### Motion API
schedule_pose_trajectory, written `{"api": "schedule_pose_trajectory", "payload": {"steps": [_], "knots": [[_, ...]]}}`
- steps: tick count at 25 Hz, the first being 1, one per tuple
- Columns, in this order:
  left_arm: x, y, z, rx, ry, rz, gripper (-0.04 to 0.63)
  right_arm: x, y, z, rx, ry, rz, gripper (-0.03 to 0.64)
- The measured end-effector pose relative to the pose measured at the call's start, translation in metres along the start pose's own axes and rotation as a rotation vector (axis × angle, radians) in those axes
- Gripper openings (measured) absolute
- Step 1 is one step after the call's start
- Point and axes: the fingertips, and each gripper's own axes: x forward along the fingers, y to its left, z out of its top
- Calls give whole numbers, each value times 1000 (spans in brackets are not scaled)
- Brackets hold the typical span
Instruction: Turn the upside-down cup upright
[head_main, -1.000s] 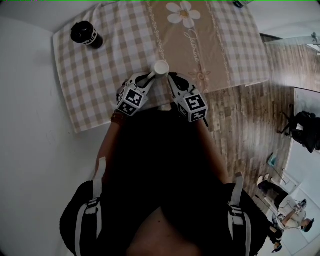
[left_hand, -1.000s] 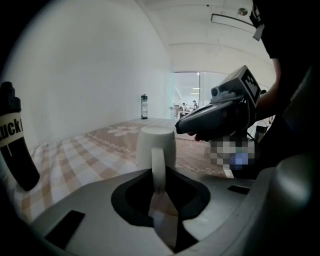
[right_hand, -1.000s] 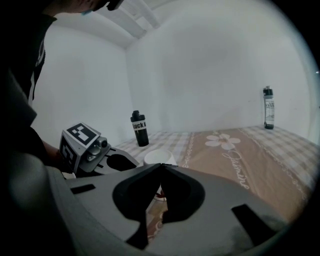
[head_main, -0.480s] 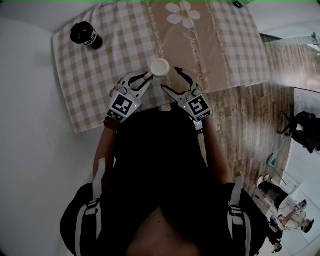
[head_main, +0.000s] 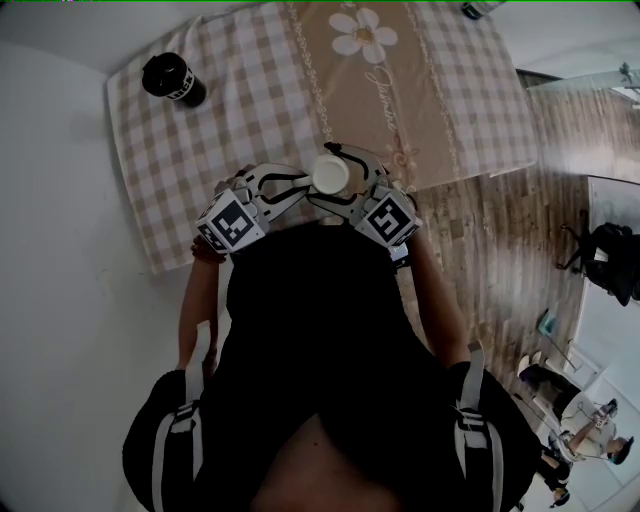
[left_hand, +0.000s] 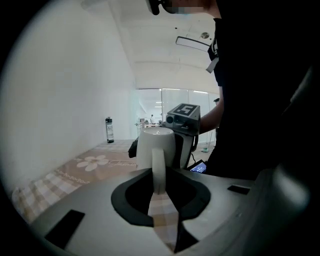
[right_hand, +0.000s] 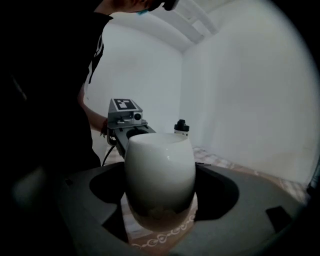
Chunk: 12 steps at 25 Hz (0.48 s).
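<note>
The white cup (head_main: 330, 175) is at the centre of the frame, over the near edge of the checked-cloth bench (head_main: 200, 120). The left gripper (left_hand: 159, 186) has its jaws pinching the cup's handle. The right gripper (right_hand: 161, 197) has jaws that have just been opening and now stand spread wide either side of the cup's body. A dark bottle (head_main: 172, 78) stands upper left.

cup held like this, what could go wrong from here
The left gripper holds the cup only by its thin handle, above the tablecloth, so it could swivel or slip out. On the right gripper the jaws have just been opening and stand apart round the cup body, not gripping, so nothing would catch it.
</note>
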Motion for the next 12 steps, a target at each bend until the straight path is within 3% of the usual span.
{"api": "schedule_pose_trajectory", "payload": {"steps": [5,12], "knots": [[-3,0,-5,4,2,-25,67,5,4,2,-20,-35,-21,399],[10,8,-13,45,61,6,80,6,-6,-13,-79,75,-75,397]]}}
